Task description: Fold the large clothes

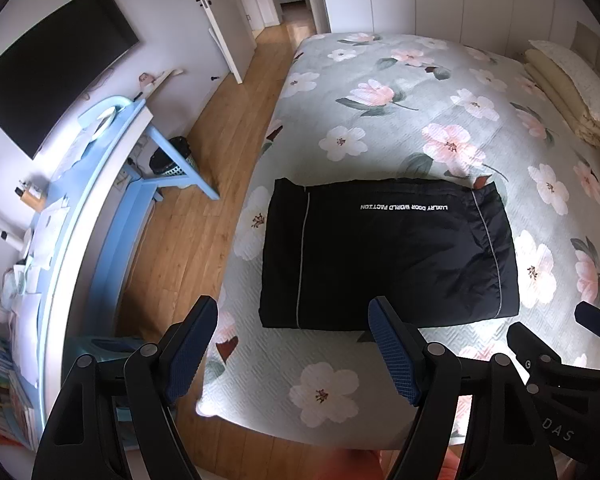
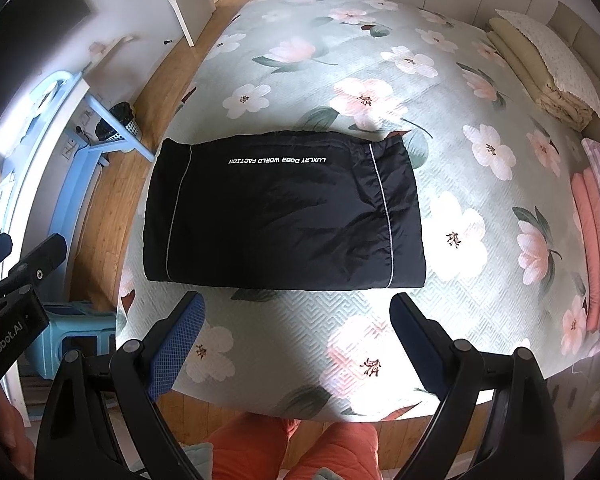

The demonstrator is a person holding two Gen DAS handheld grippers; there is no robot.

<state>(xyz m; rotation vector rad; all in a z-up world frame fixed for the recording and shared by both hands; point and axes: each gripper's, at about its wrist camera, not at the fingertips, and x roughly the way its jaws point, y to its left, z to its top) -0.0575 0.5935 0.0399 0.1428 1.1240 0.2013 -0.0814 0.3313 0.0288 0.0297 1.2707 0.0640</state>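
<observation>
Fingers (image 1: 188, 344) on my left gripper (image 1: 296, 344) and right gripper (image 2: 296, 340) are hanging wide open, holding nothing, near the black jacket (image 2: 280, 216). It looks folded; maybe I am finishing, or folding once more.

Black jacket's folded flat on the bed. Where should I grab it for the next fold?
Likely the near corners of the black jacket: left gripper and right gripper, both open, come in low from the foot edge of the bed, since that straight hem faces you.
</observation>
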